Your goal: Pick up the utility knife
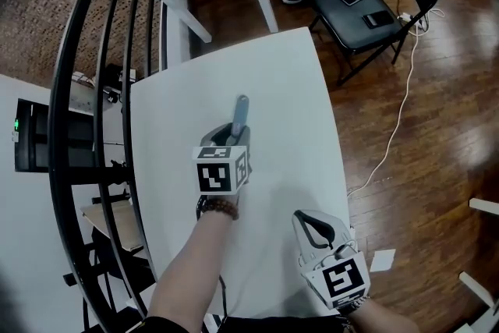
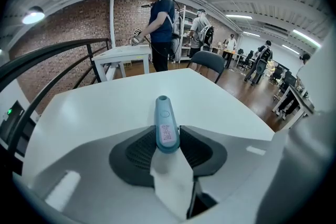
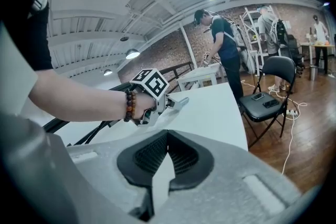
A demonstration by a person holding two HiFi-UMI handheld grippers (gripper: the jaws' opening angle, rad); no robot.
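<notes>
White table (image 1: pixel 288 82) fills the view; the left gripper (image 1: pixel 228 139) clamps the rear end of a blue utility knife (image 1: pixel 241 111), while the right gripper (image 1: pixel 312 228) is closed, empty.

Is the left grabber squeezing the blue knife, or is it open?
Squeezing it. In the left gripper view, the left gripper's black pads press both sides of the utility knife, with no gap showing.
</notes>
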